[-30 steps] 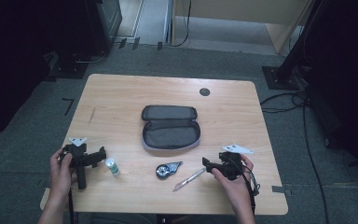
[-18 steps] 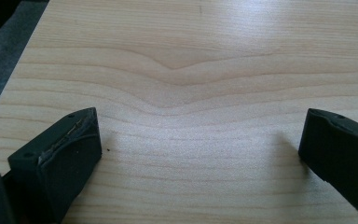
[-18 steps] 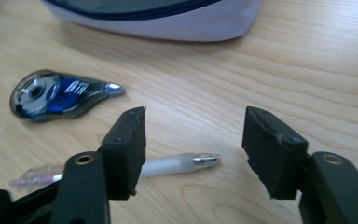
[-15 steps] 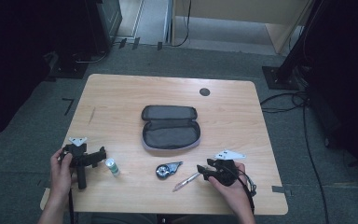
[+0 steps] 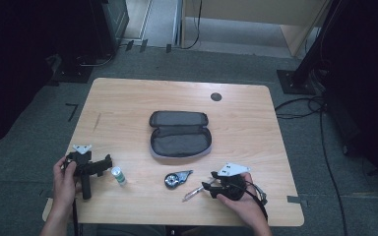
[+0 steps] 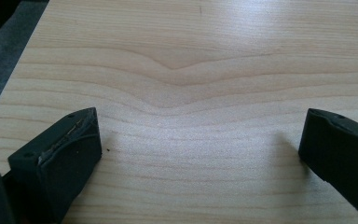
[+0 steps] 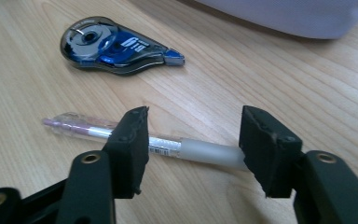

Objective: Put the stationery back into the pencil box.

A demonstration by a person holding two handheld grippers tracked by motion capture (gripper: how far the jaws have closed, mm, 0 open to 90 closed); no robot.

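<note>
My right gripper (image 7: 193,140) is low over the table (image 5: 128,113), near its front edge, and the pen (image 7: 168,145) lies flat on the wood between my two jaws; the jaws stand about half open and they have just been closing and then opening again a little; the pads do not press on the pen yet, so I hold nothing. In the high view the pen (image 5: 193,192) lies just in front of the same gripper (image 5: 207,187), with the correction tape roller (image 5: 175,177) a little beyond it and the open pencil case (image 5: 179,133) farther up the table.

I judge the pen to be very light and stiff; its barrel is clear plastic, smooth and round, so it may roll away or turn between the pads if I close on it badly. The frosted grip sleeve seems softer and less slippery; I think this is the best place to take it. At this moment the pen lies nearly along the line from one jaw to the other; closing like this would push on its ends, so I should first turn my wrist until the pads meet it across the barrel.

My left gripper (image 6: 191,154) rests wide open over bare wood and holds nothing; beside it stands a small green-and-white bottle (image 5: 118,175).
</note>
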